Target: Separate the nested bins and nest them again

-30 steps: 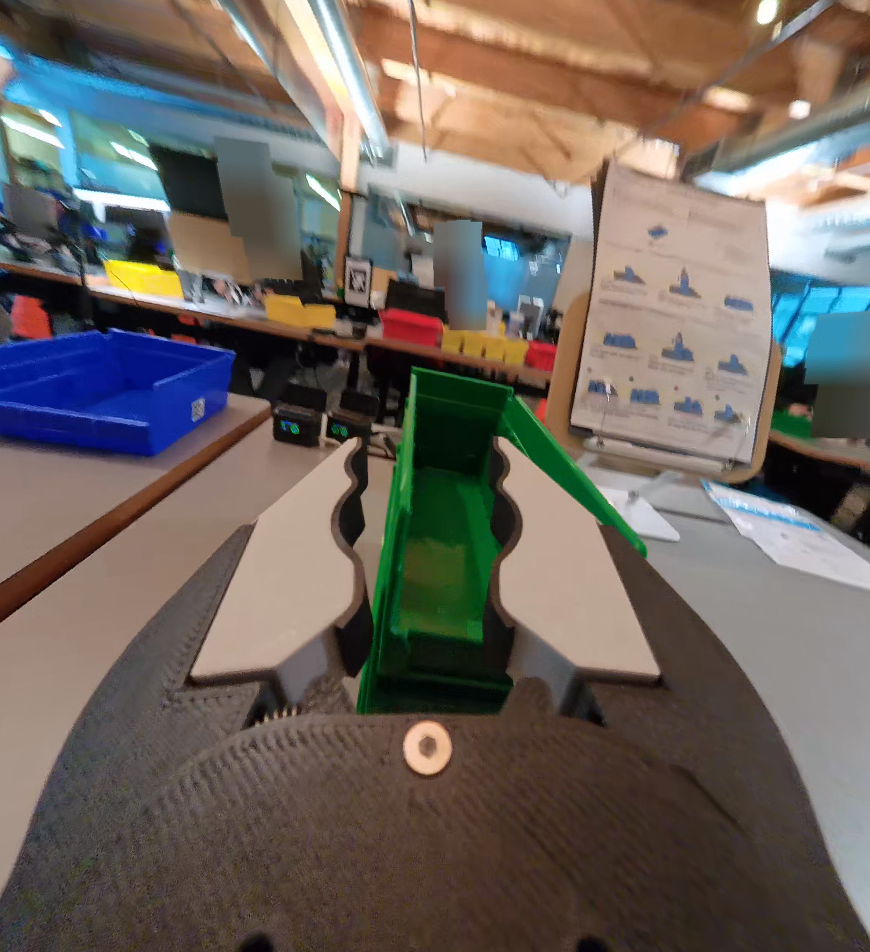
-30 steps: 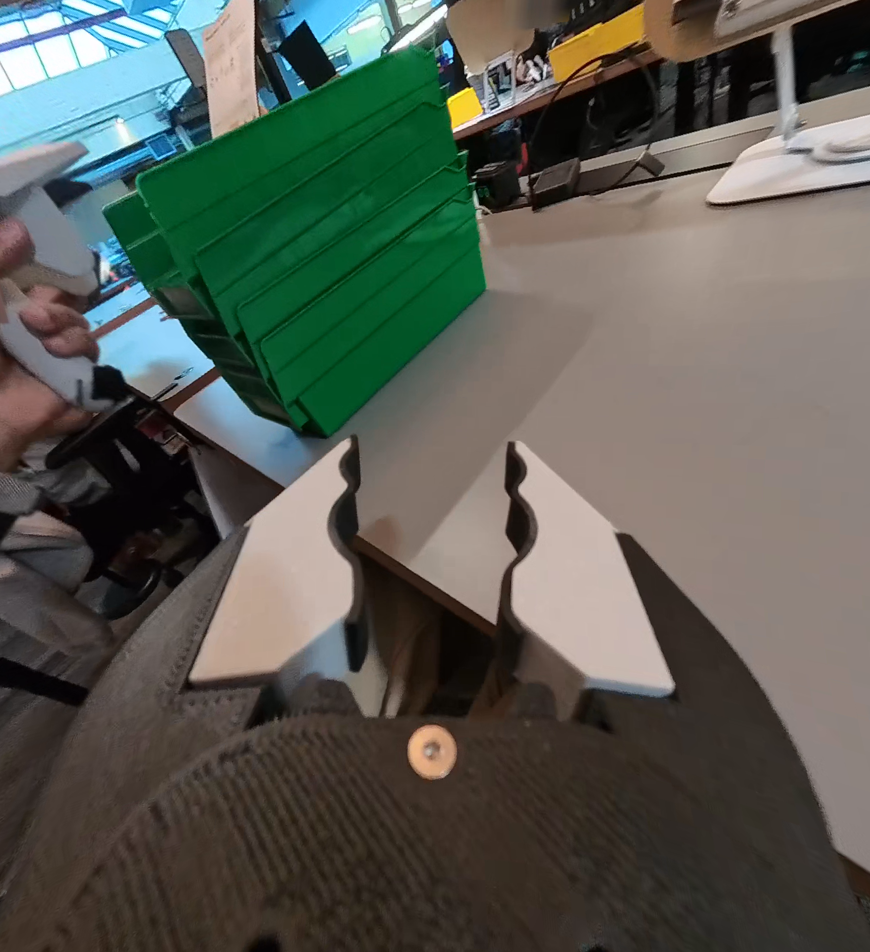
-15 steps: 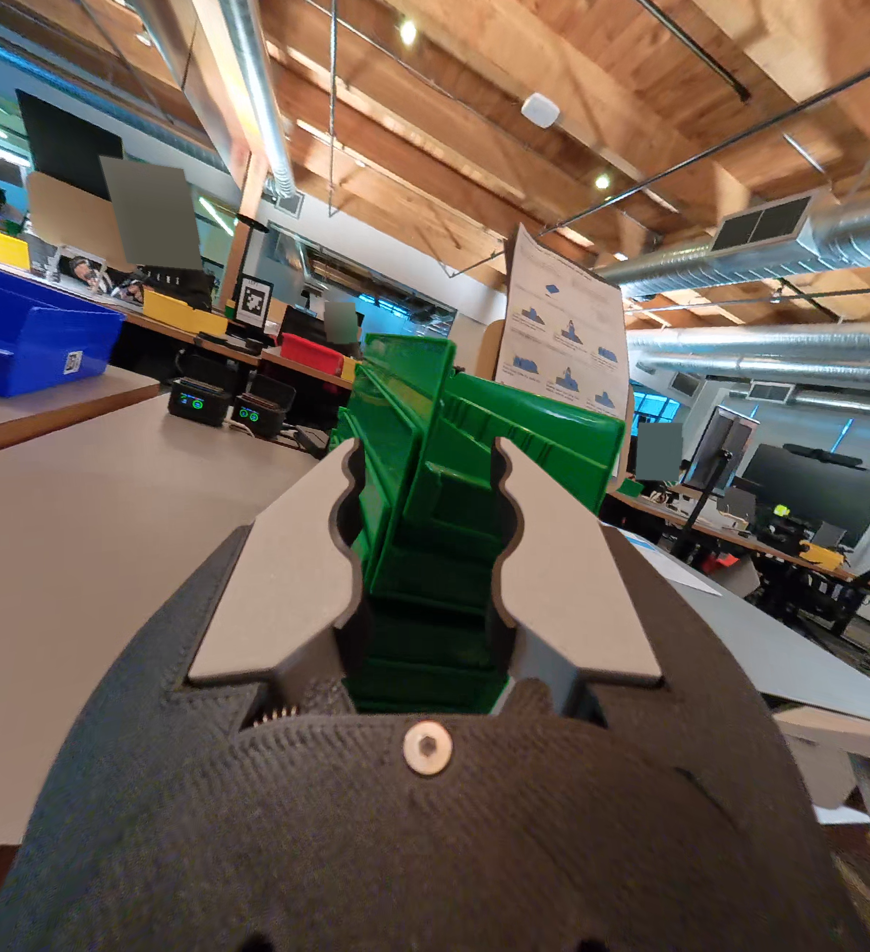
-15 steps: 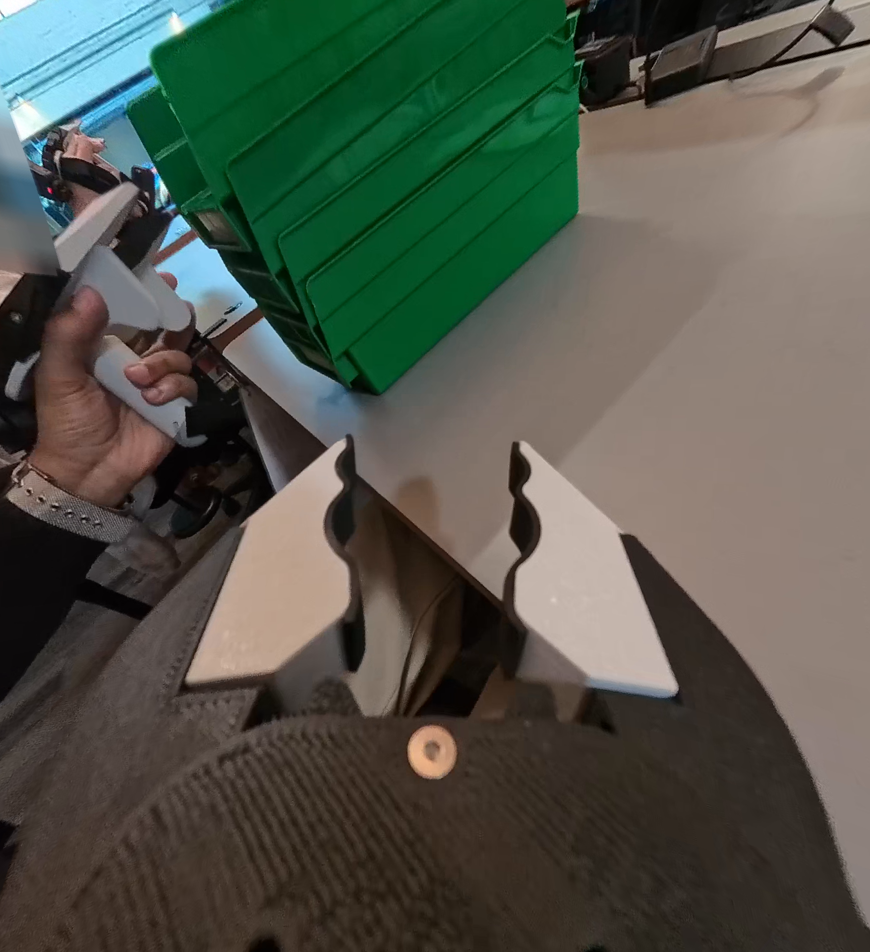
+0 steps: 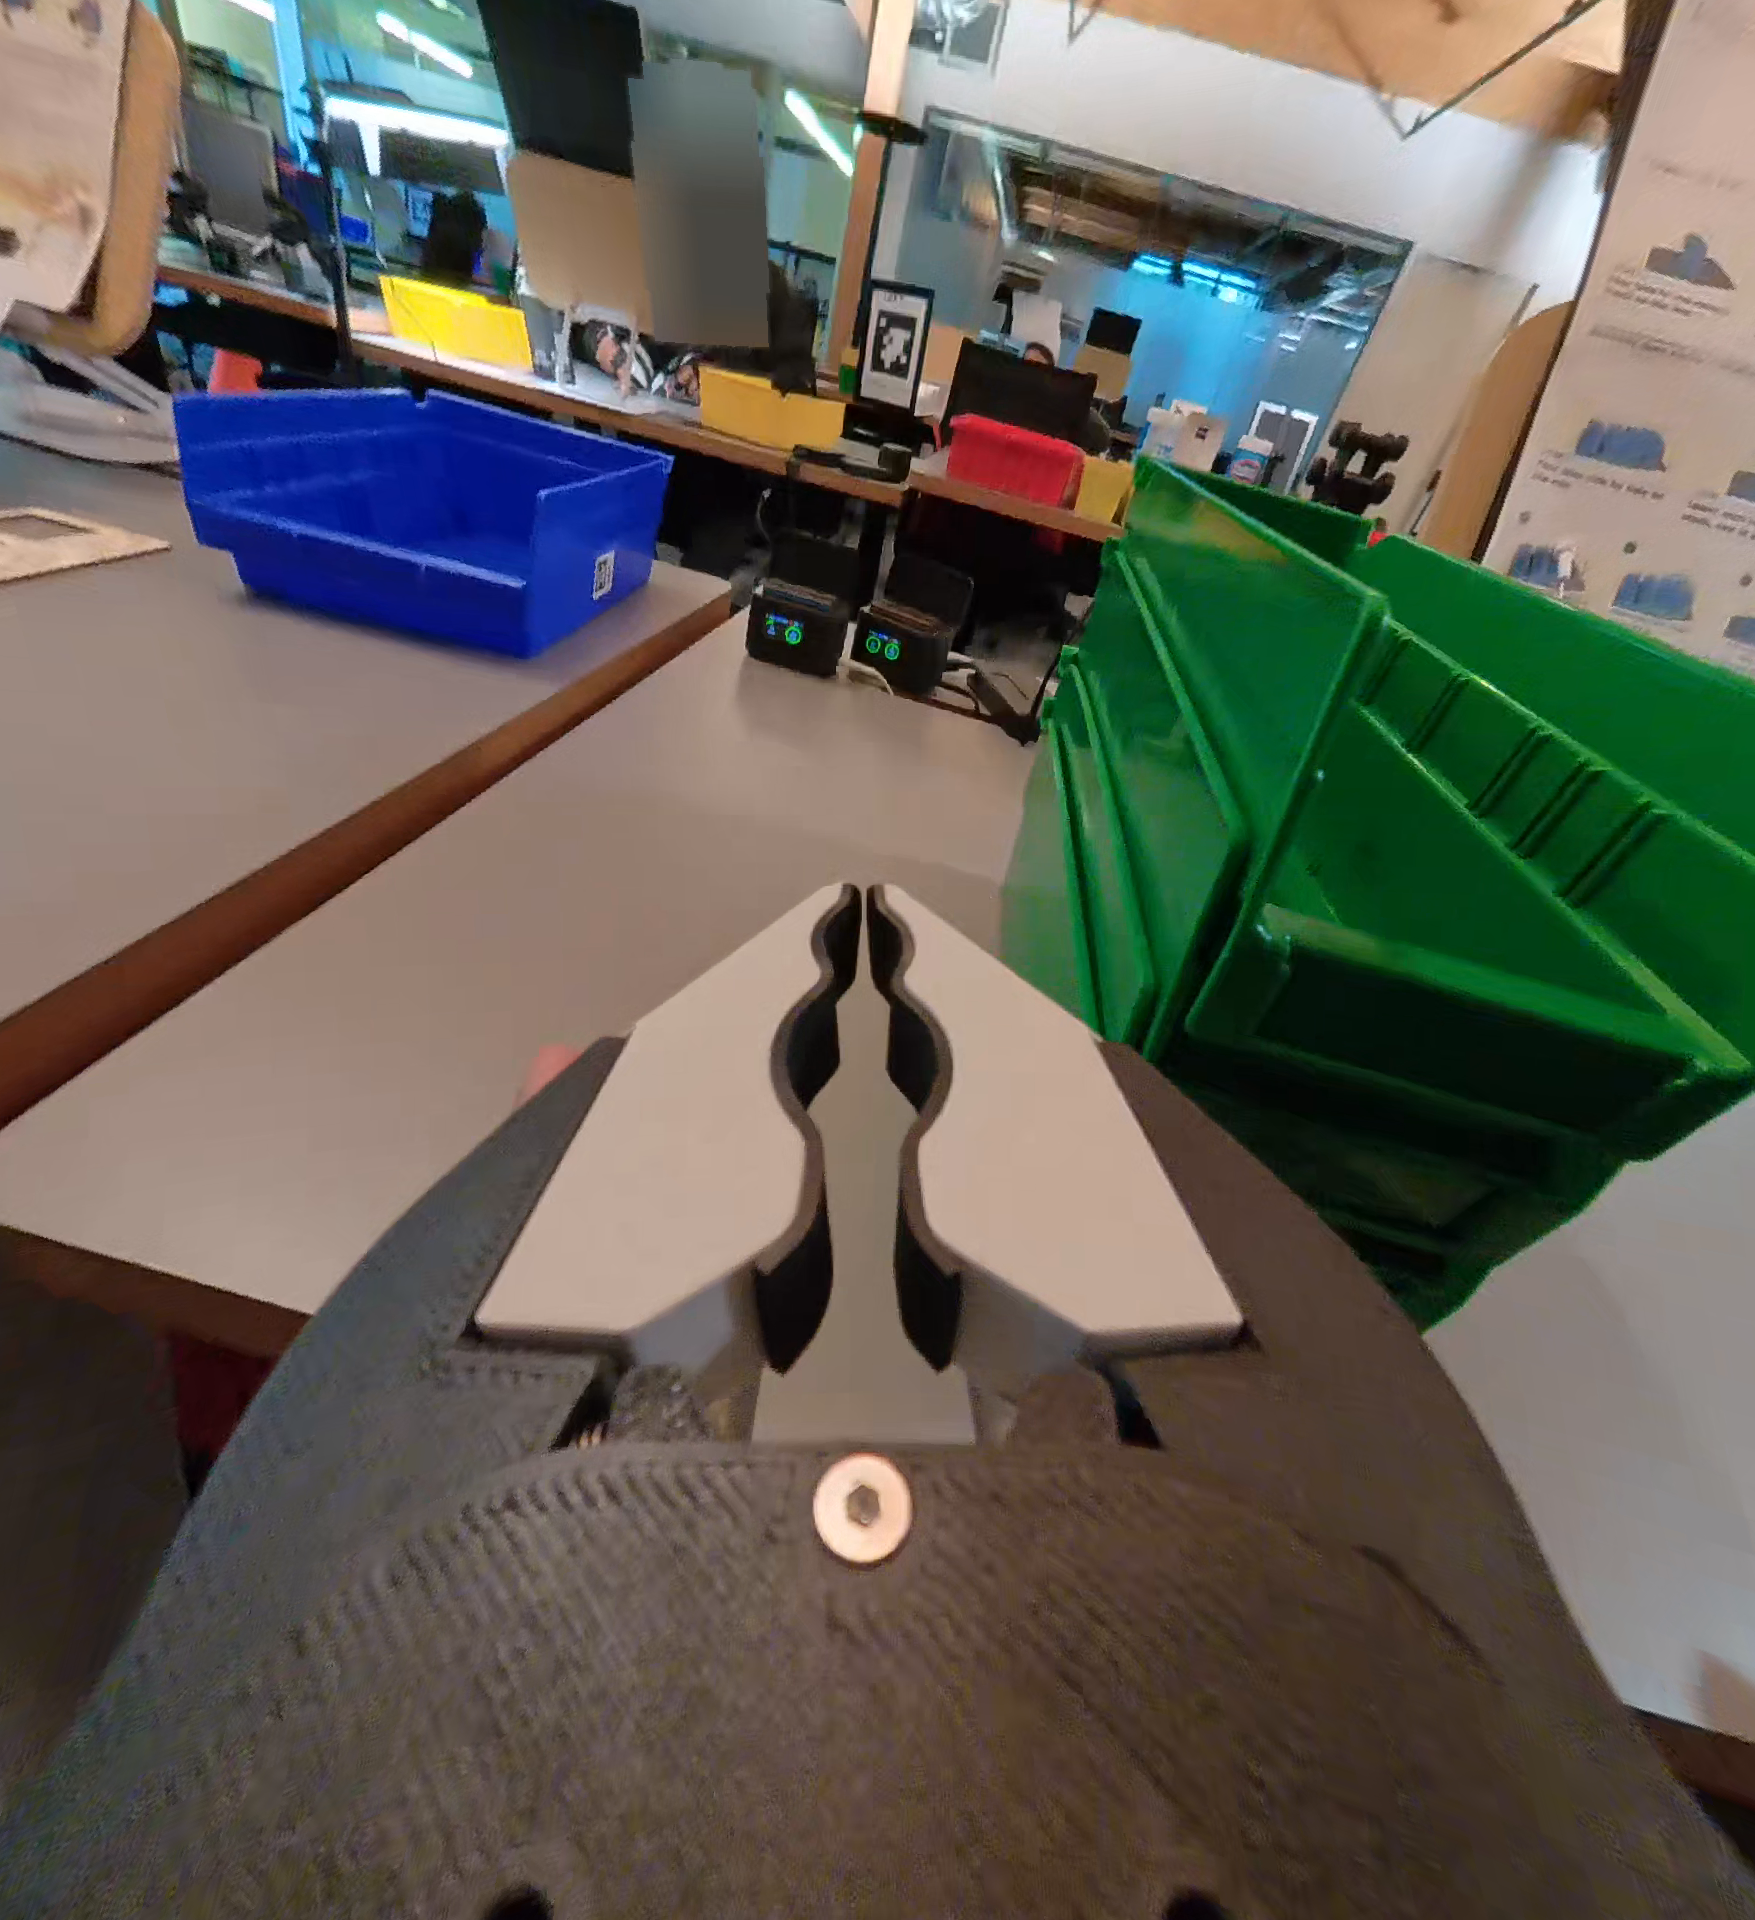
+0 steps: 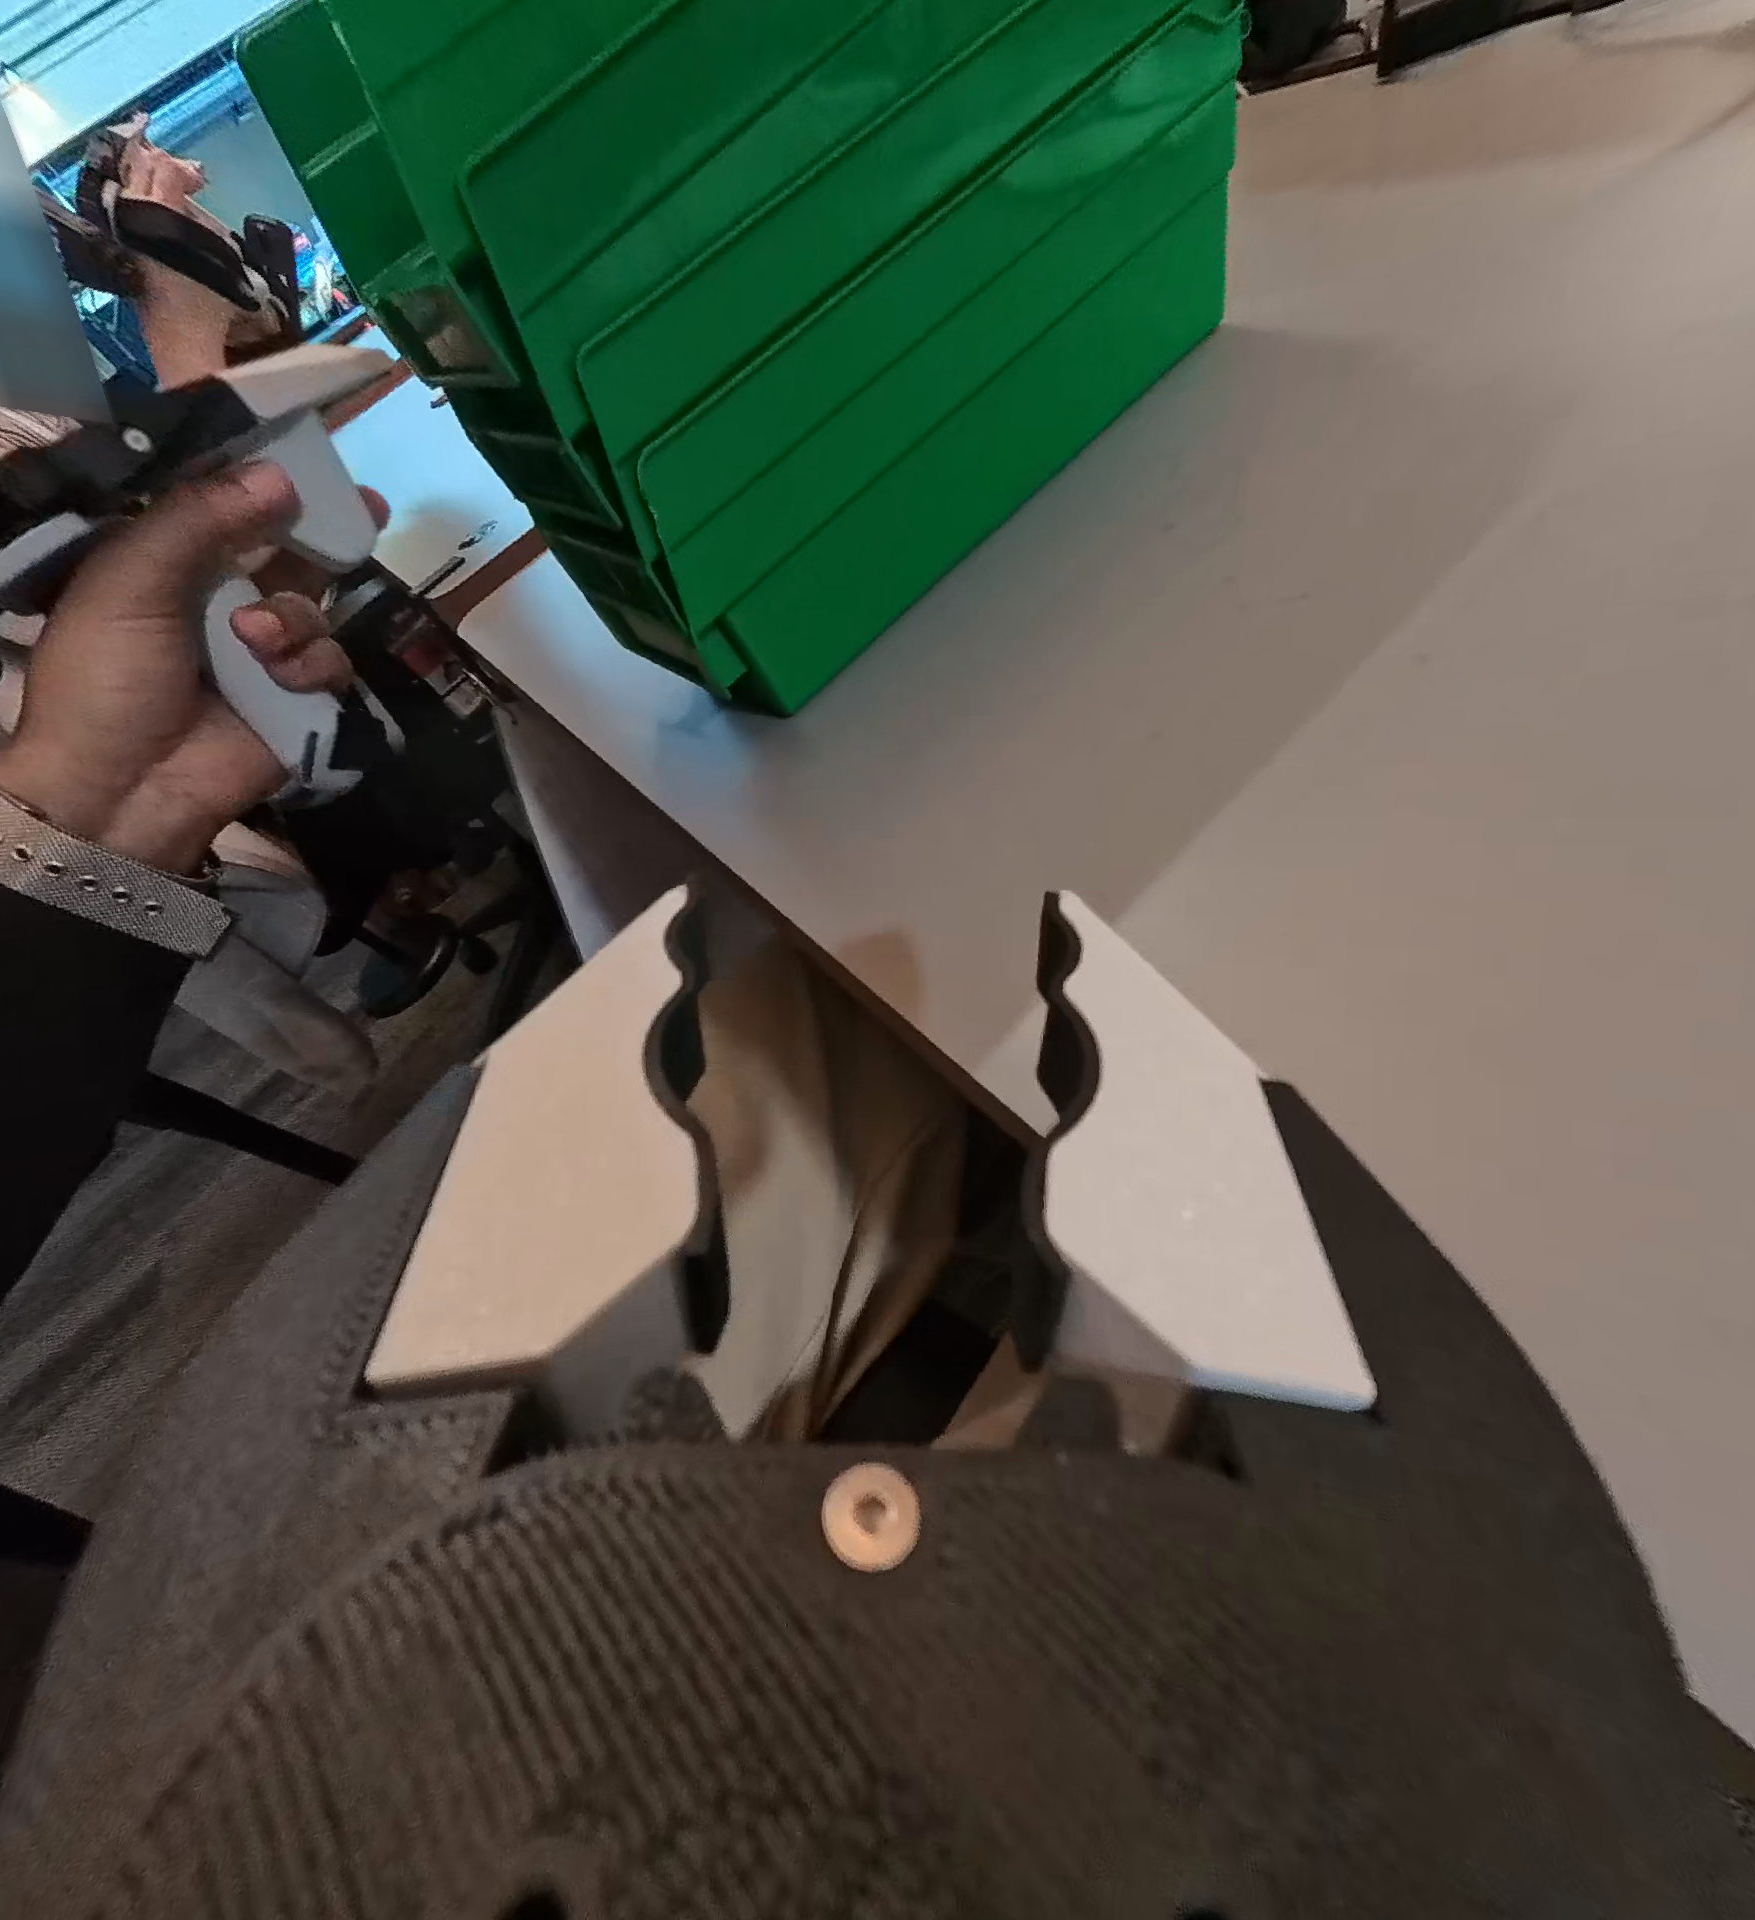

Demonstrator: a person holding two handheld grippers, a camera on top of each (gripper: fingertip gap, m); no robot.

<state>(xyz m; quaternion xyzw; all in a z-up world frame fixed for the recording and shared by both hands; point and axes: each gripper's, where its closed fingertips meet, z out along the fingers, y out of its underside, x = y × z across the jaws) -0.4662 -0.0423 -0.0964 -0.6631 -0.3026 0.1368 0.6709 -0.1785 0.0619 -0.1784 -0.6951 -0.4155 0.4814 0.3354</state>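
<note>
Several green bins (image 5: 1372,935) stand nested in one stack to the right of the left gripper (image 5: 865,904) and a little ahead of it; nothing is between the fingers (image 5: 707,1122), which are almost closed with only a thin slit at the tips. The stack rests on a grey desk (image 5: 592,935), and its open fronts face the camera. Ahead and to the left, a blue bin (image 5: 416,520) sits on a neighbouring desk in a workshop room.

From the right wrist, the same stack (image 6: 852,364) is ahead of the right gripper (image 6: 868,920) and well apart from it. These fingers (image 6: 561,1174) are wide and hold nothing, above the desk edge. The long sides of the bins run away to the upper right. At the left, a hand (image 6: 125,665) holds the other gripper's handle.
</note>
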